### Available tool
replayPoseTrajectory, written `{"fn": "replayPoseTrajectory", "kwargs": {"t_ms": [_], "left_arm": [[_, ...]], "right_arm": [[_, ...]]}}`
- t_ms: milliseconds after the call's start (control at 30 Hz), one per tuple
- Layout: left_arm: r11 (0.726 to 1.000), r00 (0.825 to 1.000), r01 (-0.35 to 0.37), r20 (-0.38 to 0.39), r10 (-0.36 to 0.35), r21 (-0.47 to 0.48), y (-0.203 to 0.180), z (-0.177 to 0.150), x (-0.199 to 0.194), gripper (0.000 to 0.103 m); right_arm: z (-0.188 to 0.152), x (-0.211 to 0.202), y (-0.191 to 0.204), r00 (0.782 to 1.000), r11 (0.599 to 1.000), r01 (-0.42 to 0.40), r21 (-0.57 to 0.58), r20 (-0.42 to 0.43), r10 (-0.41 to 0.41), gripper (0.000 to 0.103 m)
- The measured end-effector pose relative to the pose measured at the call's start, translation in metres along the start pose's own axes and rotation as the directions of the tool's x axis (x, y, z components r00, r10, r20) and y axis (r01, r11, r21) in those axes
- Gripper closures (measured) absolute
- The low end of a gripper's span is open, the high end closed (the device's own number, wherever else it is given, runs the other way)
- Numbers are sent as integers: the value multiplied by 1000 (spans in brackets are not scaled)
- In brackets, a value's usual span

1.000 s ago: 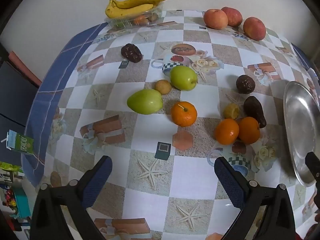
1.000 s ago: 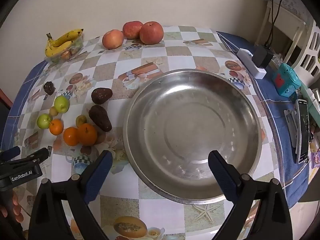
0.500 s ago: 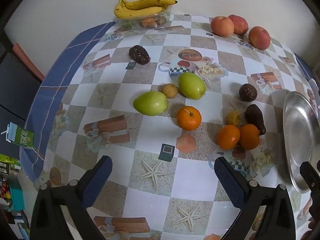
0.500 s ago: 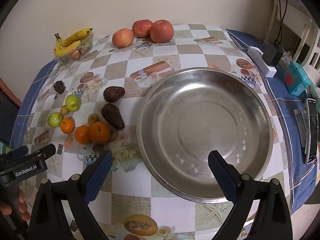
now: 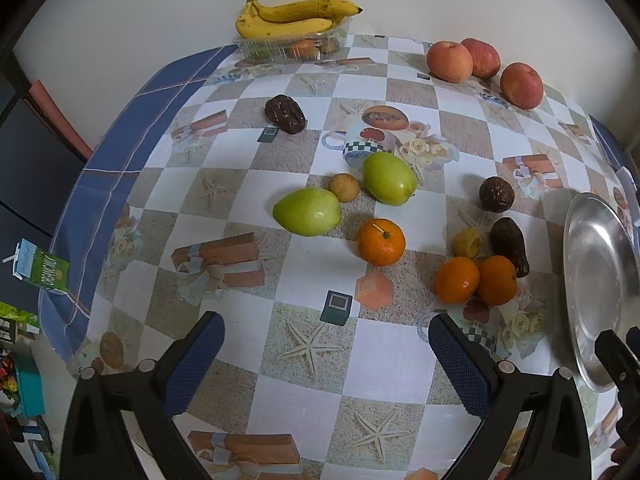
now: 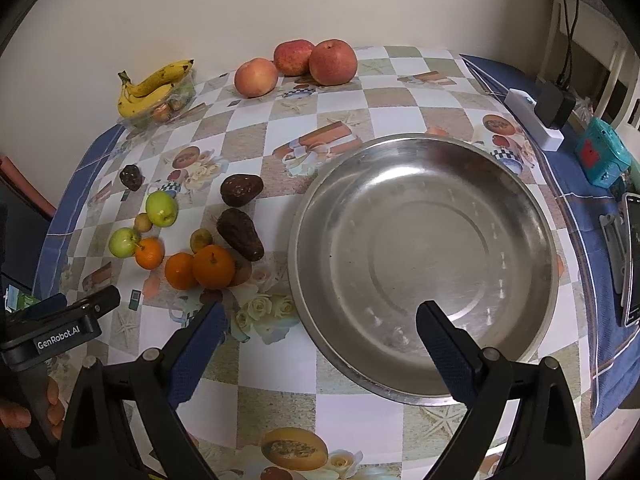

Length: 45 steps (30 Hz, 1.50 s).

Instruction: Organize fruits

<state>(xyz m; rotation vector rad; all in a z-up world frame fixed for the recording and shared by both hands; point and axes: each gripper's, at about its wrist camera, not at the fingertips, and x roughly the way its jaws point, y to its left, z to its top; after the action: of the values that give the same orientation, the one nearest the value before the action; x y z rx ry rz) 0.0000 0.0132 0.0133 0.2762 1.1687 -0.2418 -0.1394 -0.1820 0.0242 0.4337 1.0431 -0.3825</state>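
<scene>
Loose fruit lies on the patterned tablecloth: two green apples [image 5: 307, 212] [image 5: 389, 178], a lone orange [image 5: 381, 242], two oranges together [image 5: 476, 280], dark avocados [image 5: 510, 246] [image 6: 241, 189], three red apples [image 6: 296, 65] at the back. A big empty steel bowl [image 6: 512, 208] stands at the right. My left gripper [image 5: 325, 356] is open and empty, hovering short of the oranges. My right gripper [image 6: 318, 338] is open and empty over the bowl's near rim.
Bananas [image 5: 294, 18] lie on a clear plastic tray [image 5: 288, 46] at the back left. A white power strip with a black plug [image 6: 538, 118], a teal box [image 6: 602, 154] and a phone [image 6: 632, 260] lie at the right edge. A green carton [image 5: 42, 268] sits beyond the left table edge.
Both grippers drifted left and slightly back, so the fruit and bowl shifted right in both views. Both stayed open. No fruit moved.
</scene>
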Motion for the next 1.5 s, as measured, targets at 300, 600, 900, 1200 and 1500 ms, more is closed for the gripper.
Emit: {"fn": "replayPoseTrajectory", "kwargs": {"t_ms": [300, 600, 900, 1200, 1500], "left_arm": [[1000, 1000, -8, 9, 8, -5, 0, 2, -2, 0], [1000, 1000, -3, 8, 3, -2, 0, 3, -2, 0], [1000, 1000, 2, 8, -2, -1, -1, 3, -2, 0], [1000, 1000, 14, 8, -14, 2, -2, 2, -2, 0], [1000, 1000, 19, 10, -19, 3, -1, 3, -2, 0]], "right_arm": [[3, 1, -2, 999, 999, -32, 3, 2, 32, 6], [6, -3, -8, 999, 999, -47, 22, 15, 47, 6], [6, -3, -7, 999, 999, -46, 24, 21, 46, 6], [5, -2, -9, 999, 999, -37, 24, 21, 36, 6], [4, -1, -9, 999, 999, -31, 24, 16, 30, 6]]}}
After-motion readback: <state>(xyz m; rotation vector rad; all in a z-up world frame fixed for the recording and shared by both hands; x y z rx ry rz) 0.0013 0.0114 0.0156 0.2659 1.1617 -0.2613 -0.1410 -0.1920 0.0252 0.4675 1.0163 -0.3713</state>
